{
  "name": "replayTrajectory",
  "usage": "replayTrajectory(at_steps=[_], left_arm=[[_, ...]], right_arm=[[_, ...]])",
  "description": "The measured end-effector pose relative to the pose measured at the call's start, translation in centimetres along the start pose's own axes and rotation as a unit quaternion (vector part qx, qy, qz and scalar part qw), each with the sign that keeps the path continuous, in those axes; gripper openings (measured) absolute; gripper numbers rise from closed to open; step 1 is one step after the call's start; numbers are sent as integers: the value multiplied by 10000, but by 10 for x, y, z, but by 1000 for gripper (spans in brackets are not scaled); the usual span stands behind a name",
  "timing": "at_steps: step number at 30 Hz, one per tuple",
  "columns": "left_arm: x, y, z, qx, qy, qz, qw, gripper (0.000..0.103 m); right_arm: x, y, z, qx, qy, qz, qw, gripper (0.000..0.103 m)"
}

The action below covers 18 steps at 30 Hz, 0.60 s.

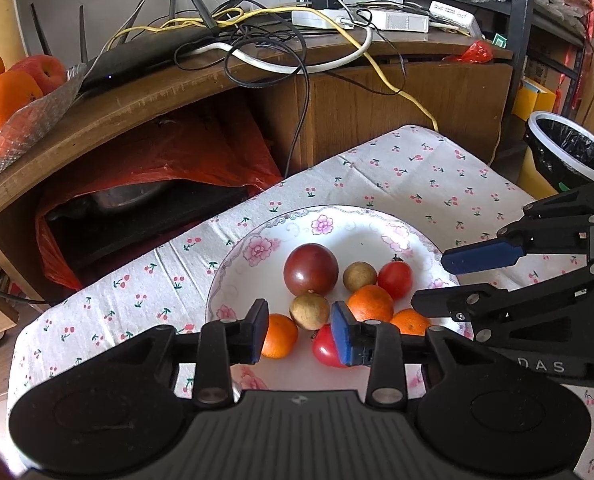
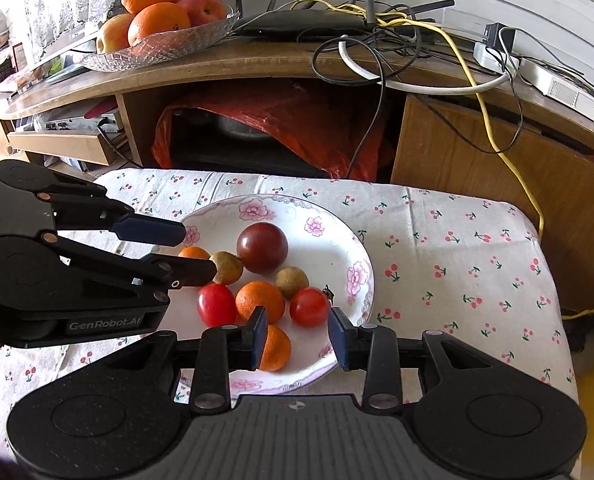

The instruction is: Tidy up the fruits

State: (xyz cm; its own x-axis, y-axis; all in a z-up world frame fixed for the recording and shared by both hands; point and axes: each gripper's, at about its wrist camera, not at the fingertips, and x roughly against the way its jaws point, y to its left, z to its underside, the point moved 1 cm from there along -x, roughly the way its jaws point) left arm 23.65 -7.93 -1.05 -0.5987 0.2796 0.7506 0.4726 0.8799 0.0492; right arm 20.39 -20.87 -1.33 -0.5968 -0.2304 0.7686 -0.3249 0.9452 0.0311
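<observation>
A white flowered plate on the cherry-print cloth holds a dark purple fruit, two brown longans, two red cherry tomatoes and three small oranges. My left gripper hovers open over the plate's left side, nothing between its fingers. My right gripper is open over the plate's near right side, with an orange by its left finger, and is empty.
A glass bowl of large oranges and apples sits on the wooden cabinet behind the table, beside a router and tangled cables. A red bag fills the shelf below. A lined waste bin stands at the table's far right.
</observation>
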Motion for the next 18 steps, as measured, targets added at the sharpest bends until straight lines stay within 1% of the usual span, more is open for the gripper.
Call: replayTrajectory(at_steps=[2, 5, 11, 13, 18], left_arm=[[3, -2, 2, -16, -11, -16, 10000, 45], [9, -4, 6, -8, -11, -29, 10000, 49], [21, -3, 17, 214, -37, -50, 9998, 56], [26, -3, 20, 254, -68, -108, 9996, 62], [38, -7, 27, 365, -107, -201, 9991, 71]], right_arm=[[3, 1, 2, -1, 12, 14, 10000, 31], [8, 1, 4, -39, 26, 43, 10000, 31], [23, 5, 10, -183, -19, 22, 9998, 31], [28, 8, 12, -202, -35, 17, 9998, 31], [40, 16, 19, -204, -59, 5, 9998, 31]])
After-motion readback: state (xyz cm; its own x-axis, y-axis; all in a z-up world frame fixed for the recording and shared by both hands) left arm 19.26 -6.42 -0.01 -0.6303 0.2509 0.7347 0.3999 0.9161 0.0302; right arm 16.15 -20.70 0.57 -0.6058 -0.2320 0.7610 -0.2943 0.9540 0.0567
